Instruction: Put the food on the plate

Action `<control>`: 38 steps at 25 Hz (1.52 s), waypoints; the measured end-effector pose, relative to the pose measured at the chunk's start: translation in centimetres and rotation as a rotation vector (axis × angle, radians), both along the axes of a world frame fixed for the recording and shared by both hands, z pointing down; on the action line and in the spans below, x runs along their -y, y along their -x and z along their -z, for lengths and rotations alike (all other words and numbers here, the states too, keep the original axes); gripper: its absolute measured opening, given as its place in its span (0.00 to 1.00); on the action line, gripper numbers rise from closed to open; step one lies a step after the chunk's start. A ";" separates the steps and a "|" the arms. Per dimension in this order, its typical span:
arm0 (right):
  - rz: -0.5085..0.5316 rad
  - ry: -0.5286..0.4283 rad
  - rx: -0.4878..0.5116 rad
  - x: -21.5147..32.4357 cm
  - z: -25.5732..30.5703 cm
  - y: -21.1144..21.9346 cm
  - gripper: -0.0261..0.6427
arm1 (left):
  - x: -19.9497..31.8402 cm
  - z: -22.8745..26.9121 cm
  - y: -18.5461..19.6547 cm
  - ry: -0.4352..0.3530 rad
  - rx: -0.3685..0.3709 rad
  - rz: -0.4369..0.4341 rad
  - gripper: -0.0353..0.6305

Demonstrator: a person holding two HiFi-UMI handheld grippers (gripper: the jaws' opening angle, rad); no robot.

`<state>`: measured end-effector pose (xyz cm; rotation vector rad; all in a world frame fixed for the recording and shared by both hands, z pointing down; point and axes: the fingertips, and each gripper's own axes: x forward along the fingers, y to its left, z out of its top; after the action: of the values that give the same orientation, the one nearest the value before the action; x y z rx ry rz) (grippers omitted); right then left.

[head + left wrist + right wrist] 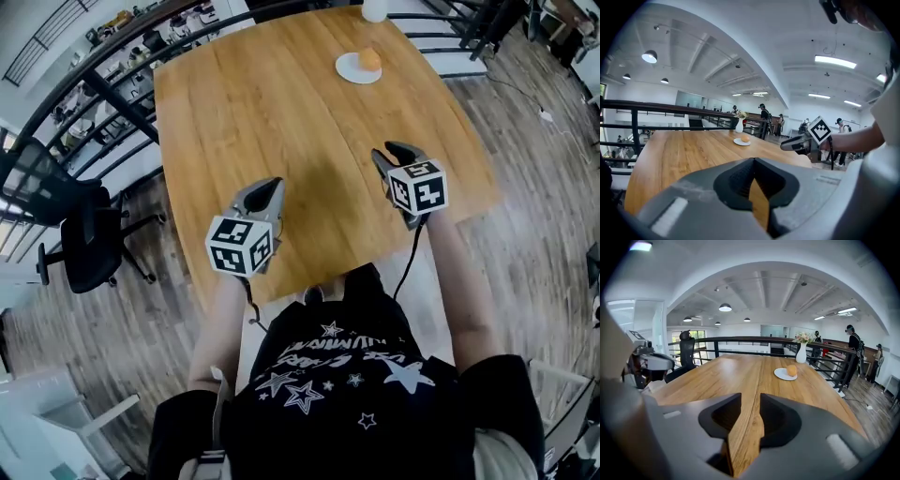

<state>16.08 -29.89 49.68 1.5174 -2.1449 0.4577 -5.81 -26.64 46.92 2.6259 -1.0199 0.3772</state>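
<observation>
Food (369, 58) already sits on the plate (348, 68) far ahead of both tools (left tool (267, 190) closed up empty, right tool (394, 152) barely apart, empty, over the bench (262, 112) near edge), so a needless reach forward could knock it off.

Black shirt (375, 422) with white stars. The left gripper (265, 193) and right gripper (392, 153) are grey, with black-and-white cubes (240, 246) and black cables (410, 255)
</observation>
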 end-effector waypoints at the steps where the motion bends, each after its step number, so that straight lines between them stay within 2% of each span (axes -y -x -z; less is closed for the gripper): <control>1: -0.021 -0.010 0.015 -1.1 0.0 0.0 0.21 | -0.6 -0.2 0.0 0.001 -0.001 -0.009 0.06; 4: -0.103 -0.042 0.047 -4.3 0.5 -1.0 0.06 | -2.4 -0.3 -0.5 0.004 -0.005 -0.048 0.06; 5: -0.125 -0.051 0.056 -5.2 0.7 -1.3 0.04 | -3.0 -0.2 -0.7 0.003 -0.007 -0.061 0.06; 10: -0.189 -0.092 0.105 -8.2 1.8 -1.9 0.04 | -5.4 0.5 -1.2 -0.028 0.003 -0.101 0.06; 13: -0.217 -0.095 0.168 -10.1 2.3 -2.1 0.04 | -6.5 1.2 -2.0 -0.037 -0.015 -0.104 0.06; 19: -0.222 -0.086 0.256 -15.8 2.3 -2.2 0.04 | -10.5 1.7 -4.1 -0.045 -0.005 -0.155 0.06; 24: -0.204 -0.074 0.247 -20.4 2.7 -2.8 0.04 | -14.5 2.3 -4.4 -0.044 -0.020 -0.136 0.06; 34: -0.173 -0.110 0.250 -29.3 5.0 -2.8 0.04 | -23.4 4.0 -5.1 -0.066 -0.028 -0.135 0.06; 38: -0.162 -0.108 0.270 -32.9 5.2 -2.9 0.04 | -27.1 4.5 -4.9 -0.058 -0.053 -0.103 0.06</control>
<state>18.94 3.02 44.44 1.7865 -2.2892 0.6442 -0.87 0.46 42.38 2.7323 -0.8950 0.3037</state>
